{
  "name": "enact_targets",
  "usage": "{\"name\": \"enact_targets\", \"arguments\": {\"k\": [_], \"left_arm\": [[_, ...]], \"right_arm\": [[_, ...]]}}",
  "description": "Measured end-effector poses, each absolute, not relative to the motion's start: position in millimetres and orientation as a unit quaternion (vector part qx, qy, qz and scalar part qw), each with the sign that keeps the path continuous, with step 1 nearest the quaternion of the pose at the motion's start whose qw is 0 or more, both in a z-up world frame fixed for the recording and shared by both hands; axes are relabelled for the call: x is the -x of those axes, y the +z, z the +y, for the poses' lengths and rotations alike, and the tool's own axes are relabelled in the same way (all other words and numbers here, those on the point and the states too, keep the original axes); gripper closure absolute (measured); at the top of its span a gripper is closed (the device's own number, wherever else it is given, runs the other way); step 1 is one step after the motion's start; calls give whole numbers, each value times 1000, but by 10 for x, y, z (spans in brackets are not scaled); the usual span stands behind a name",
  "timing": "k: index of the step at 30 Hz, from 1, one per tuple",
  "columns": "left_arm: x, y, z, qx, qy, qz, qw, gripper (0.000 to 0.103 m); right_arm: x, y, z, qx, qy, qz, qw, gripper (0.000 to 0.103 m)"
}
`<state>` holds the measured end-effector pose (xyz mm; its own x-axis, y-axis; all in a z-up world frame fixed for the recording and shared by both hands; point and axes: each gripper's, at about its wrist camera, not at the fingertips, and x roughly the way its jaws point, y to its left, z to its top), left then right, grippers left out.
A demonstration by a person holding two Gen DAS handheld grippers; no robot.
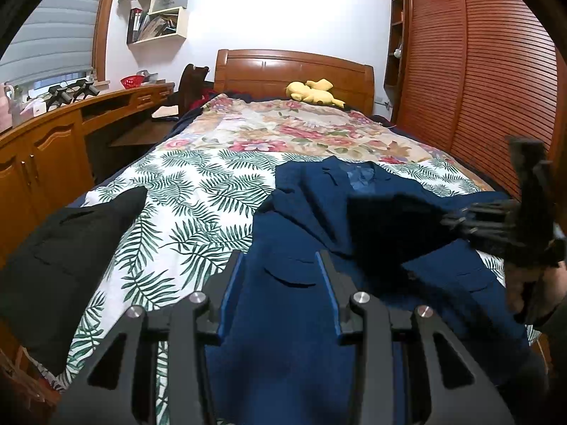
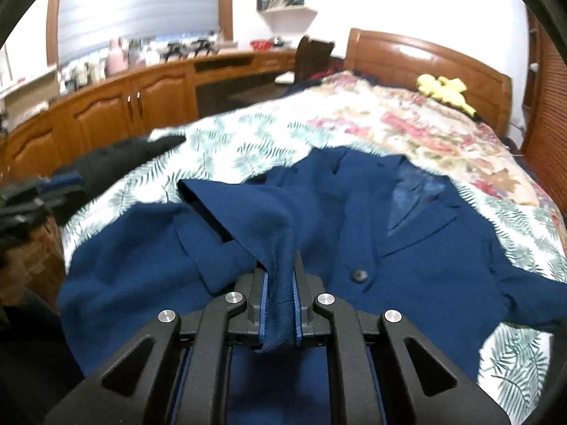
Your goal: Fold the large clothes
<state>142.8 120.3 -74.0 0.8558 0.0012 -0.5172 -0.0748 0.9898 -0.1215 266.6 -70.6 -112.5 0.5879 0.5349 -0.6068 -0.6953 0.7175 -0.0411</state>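
A navy blue suit jacket (image 1: 304, 233) lies face up on the bed, collar toward the headboard; it also shows in the right wrist view (image 2: 407, 233). My left gripper (image 1: 281, 258) is open and empty, hovering over the jacket's lower front. My right gripper (image 2: 280, 265) is shut on the jacket's sleeve (image 2: 255, 219) and holds it lifted over the jacket's body. In the left wrist view the right gripper (image 1: 460, 223) comes in from the right with the dark sleeve (image 1: 389, 226) hanging from it.
A black garment (image 1: 60, 248) lies at the bed's left edge. The bed has a leaf-print sheet (image 1: 184, 191) and floral quilt (image 1: 290, 127), with a yellow plush toy (image 1: 312, 92) at the wooden headboard. Wooden cabinets (image 1: 46, 163) stand left, a slatted wardrobe (image 1: 496, 81) right.
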Motion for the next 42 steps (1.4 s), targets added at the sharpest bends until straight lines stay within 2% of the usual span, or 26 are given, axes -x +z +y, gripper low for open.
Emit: {"name": "enact_targets", "arguments": {"k": [10, 17, 24, 31, 36, 42], "left_arm": [[-1491, -675, 1025, 69, -3, 259, 963, 65], [-1549, -682, 869, 63, -18, 261, 963, 65], [-1571, -701, 786, 53, -26, 267, 962, 65], [-1582, -708, 778, 53, -30, 270, 961, 65], [-1581, -718, 740, 53, -38, 272, 960, 65], [-1570, -746, 649, 34, -39, 278, 959, 65]], "right_arm": [[-2276, -812, -1226, 76, 347, 269, 895, 96], [-2332, -1238, -1255, 76, 322, 326, 886, 94], [-2351, -1492, -1352, 82, 307, 347, 883, 92], [-2334, -1430, -1607, 70, 274, 333, 900, 85], [-2338, -1448, -1731, 77, 257, 341, 901, 75], [-2393, -1518, -1936, 90, 193, 344, 915, 73]]}}
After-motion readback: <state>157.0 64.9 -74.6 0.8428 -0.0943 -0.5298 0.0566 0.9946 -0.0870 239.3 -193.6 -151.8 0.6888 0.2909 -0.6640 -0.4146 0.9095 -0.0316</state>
